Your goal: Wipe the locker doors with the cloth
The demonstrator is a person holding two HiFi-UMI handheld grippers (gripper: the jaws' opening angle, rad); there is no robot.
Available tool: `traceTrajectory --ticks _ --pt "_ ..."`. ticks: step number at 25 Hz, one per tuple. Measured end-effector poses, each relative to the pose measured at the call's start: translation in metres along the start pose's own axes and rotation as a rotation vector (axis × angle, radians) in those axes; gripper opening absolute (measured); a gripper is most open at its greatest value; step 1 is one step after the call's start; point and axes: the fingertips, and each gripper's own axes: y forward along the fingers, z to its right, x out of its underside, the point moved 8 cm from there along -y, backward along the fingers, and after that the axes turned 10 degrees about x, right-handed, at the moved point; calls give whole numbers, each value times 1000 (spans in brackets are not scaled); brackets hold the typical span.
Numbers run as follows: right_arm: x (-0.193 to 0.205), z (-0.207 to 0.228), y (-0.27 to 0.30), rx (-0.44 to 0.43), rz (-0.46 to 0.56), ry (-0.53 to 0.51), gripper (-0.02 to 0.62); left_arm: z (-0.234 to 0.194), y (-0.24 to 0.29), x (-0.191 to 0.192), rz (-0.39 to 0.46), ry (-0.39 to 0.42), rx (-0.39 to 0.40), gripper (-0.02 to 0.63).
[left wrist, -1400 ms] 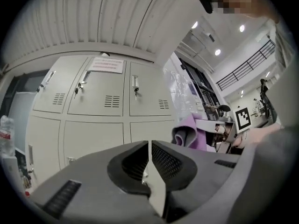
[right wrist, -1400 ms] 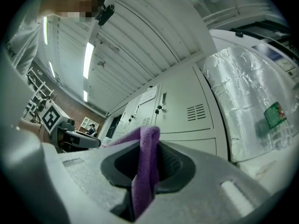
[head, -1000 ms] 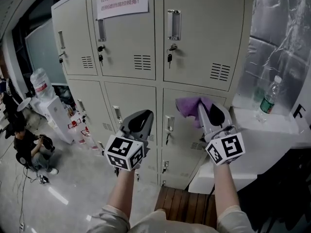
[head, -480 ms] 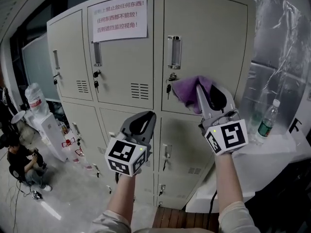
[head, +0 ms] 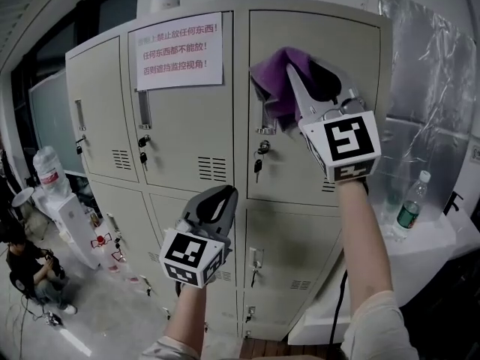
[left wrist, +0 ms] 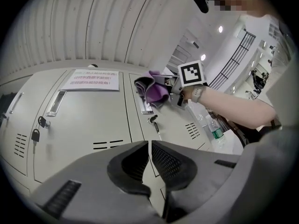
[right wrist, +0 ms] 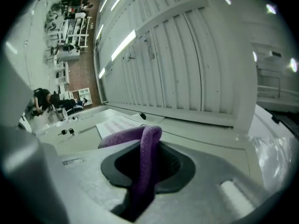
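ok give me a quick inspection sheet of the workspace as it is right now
surface: grey locker doors, no marks that I can make out
job's things: purple cloth held at the handle of the upper right door
clutter: paper notice on the upper middle door; keys hanging in locks; water bottle on the white ledge at right
grippers: right gripper fingers shut on the cloth; left gripper fingers shut, empty, held lower, off the doors
cables: dark cable hanging under the right arm
surroundings: person crouched on the floor at left; water dispenser; silver foil wall
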Motion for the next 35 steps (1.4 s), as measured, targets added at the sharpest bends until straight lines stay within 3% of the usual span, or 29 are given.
traceTrajectory --ticks 12,17,23,35 --pt "-32 -11 98 34 -46 -440 60 -18 -1 6 21 -10 -7 18" --pt "-34 -26 113 9 -76 -708 49 -23 -4 6 21 -6 -18 18" --pt "-30 3 102 57 -110 -668 48 -23 -7 8 26 -3 -28 18" --pt "-10 95 51 202 -188 -630 48 -6 11 12 21 -1 28 18"
